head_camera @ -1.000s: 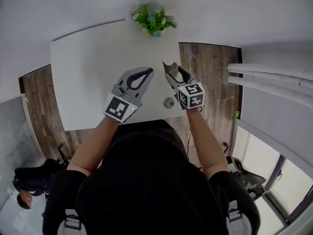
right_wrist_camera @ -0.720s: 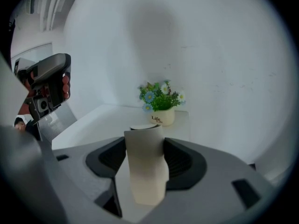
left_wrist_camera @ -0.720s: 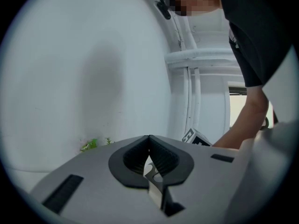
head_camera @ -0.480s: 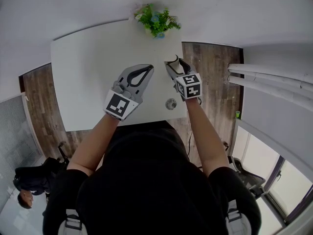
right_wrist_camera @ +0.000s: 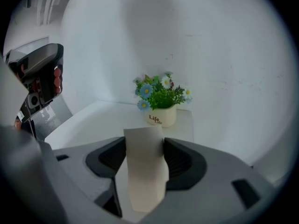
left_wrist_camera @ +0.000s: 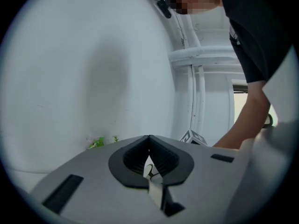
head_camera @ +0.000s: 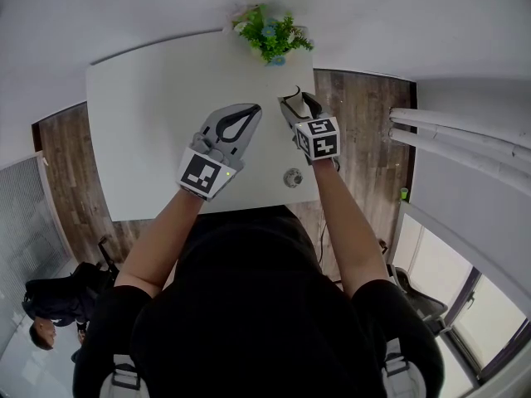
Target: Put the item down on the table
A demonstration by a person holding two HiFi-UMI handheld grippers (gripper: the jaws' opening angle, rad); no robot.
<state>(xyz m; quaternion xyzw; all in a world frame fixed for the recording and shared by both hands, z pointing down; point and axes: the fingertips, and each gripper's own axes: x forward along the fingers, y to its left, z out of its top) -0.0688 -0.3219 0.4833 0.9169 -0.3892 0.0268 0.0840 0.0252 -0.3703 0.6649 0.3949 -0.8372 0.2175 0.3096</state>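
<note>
Two grippers are over the white table (head_camera: 141,123) in the head view, neither seen to touch it. The left gripper (head_camera: 251,110) hangs over the middle of the top with its tips together. The right gripper (head_camera: 296,102) is near the table's right edge, and a pale item (head_camera: 291,96) shows between its jaws. A potted plant (head_camera: 272,33) stands at the far edge, and a small round object (head_camera: 292,177) lies on the top just beside the right forearm.

Left gripper view: the jaws meet at the tips, leaving only a teardrop gap behind them. A small white sliver (left_wrist_camera: 149,168) shows in that gap; whether it is a held thing or part of the gripper cannot be told.

Right gripper view: the jaws are closed on the pale item (right_wrist_camera: 145,167), which stands upright between the pads and rises above them. The table surface (right_wrist_camera: 93,120) lies beyond and below, with the plant (right_wrist_camera: 162,97) straight ahead and well apart.

Assessment: the item is carried and positioned over the table, but not yet set down. Remaining work appears to be lowering until its base rests on the top, parting the jaws, and drawing clear. The bare surface short of the plant looks suitable.
</note>
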